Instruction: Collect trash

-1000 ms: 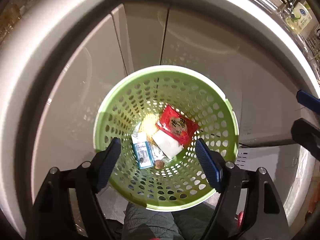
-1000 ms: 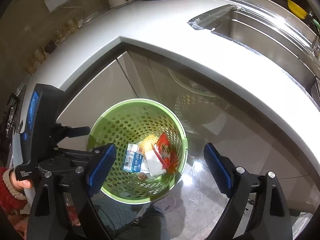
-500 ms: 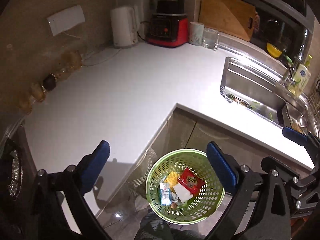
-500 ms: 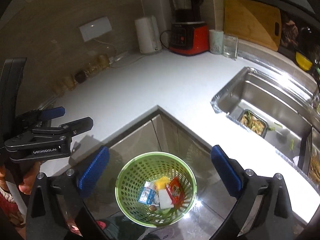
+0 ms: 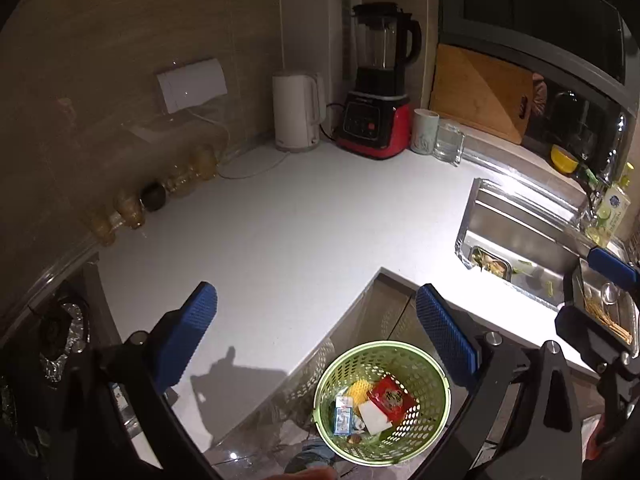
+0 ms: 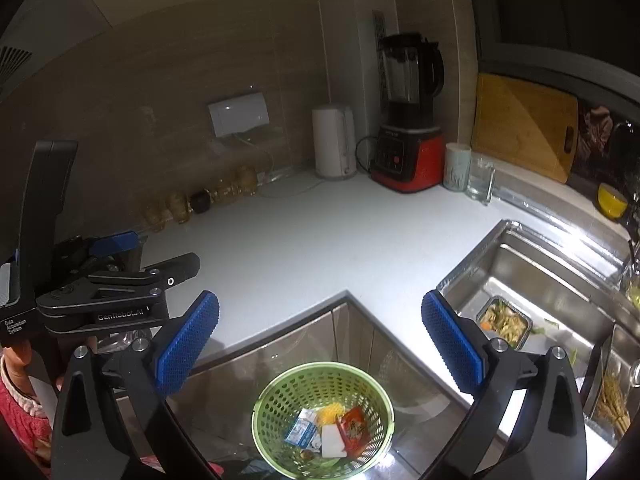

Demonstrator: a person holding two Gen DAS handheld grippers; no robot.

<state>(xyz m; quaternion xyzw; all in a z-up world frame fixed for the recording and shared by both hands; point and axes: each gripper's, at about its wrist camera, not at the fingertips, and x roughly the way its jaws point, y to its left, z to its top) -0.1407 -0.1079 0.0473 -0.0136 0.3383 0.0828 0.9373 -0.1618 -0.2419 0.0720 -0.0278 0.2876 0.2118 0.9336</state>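
A green perforated basket [image 5: 434, 376] [image 6: 280, 386] stands on the floor below the counter corner. It holds trash: a red wrapper [image 5: 390, 398] [image 6: 353, 426], a white packet [image 5: 374, 418], a small blue carton [image 5: 343, 420] [image 6: 301, 430] and a yellow piece [image 5: 356, 392]. My left gripper [image 5: 316, 336] is open and empty, high above the counter edge. My right gripper [image 6: 320, 340] is open and empty, also high above the basket. The left gripper's body shows at the left of the right wrist view [image 6: 104, 292].
White L-shaped counter [image 5: 280, 240] with a white kettle [image 5: 296, 112], red blender [image 5: 376, 92], cup [image 5: 424, 132] and glass [image 5: 448, 142] at the back. A steel sink [image 6: 532, 280] holds a food tray [image 6: 504, 320]. A stove [image 5: 52, 332] is at left.
Both grippers have risen well away from the basket, from just above it to above counter height. The basket now looks small and low in both views. Both stay open.
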